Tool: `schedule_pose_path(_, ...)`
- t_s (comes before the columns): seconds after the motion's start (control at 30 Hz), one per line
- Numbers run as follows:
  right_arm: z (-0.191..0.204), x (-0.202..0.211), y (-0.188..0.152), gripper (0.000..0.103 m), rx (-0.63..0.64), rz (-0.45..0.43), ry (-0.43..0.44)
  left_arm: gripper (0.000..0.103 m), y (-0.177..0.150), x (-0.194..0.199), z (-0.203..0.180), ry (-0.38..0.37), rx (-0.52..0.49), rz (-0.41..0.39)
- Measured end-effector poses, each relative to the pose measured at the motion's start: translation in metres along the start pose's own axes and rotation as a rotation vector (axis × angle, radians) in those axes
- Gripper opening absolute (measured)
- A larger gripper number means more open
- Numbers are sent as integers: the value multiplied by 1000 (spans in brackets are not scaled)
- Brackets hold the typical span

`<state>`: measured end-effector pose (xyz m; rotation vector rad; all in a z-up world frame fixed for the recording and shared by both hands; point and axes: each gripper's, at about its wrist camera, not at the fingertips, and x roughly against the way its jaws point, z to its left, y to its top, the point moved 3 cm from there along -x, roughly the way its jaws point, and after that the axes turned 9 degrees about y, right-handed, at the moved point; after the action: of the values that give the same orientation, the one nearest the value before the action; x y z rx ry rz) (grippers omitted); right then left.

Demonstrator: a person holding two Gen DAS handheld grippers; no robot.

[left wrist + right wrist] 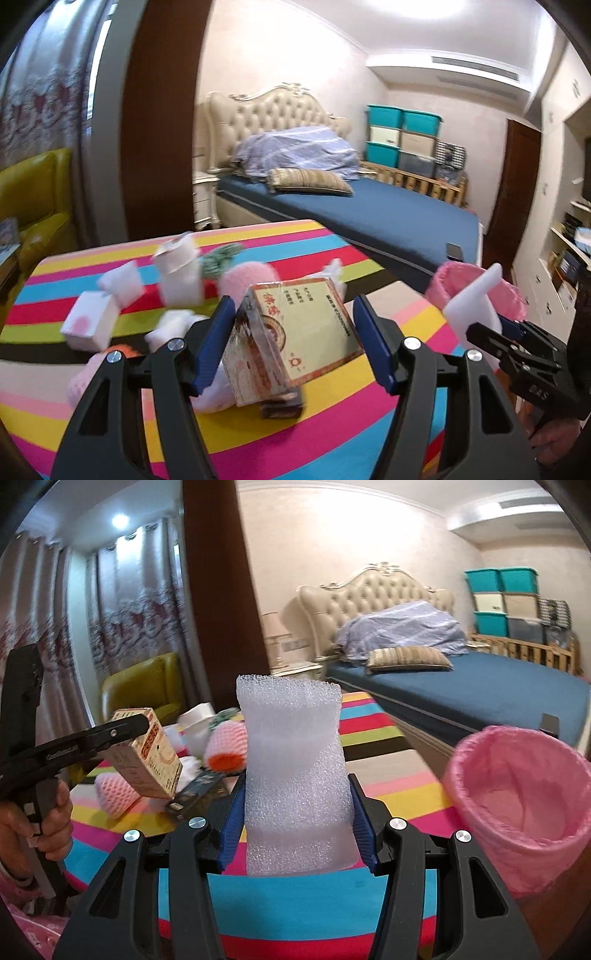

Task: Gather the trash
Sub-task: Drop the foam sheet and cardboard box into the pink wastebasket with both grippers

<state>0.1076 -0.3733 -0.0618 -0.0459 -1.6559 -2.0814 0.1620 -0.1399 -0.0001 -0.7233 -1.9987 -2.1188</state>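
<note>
Both tools grip trash: left tool [293,328] apparently box [295,332], right tool [295,827] foam [295,775].

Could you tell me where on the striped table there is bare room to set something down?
The near edge of the striped table below the right gripper is bare, as is the strip between the foam sheet and pink bin. Around the white carton and pink foam nets it is crowded.
</note>
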Motion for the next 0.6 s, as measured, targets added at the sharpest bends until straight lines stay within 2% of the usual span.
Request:
schedule_pose_path(0.17,-21,12,4,50,2,-22,-61,64,12,-17,-33,-72,-26,9)
schedule_pose_path(0.37,-75,37,18,50,-46,-69,-190,64,27,-38,-79,-165,-68,9)
schedule_pose_path(0.6,-149,56,24,50,-115,-64,-321,64,53,-73,-164,-353,-87,20)
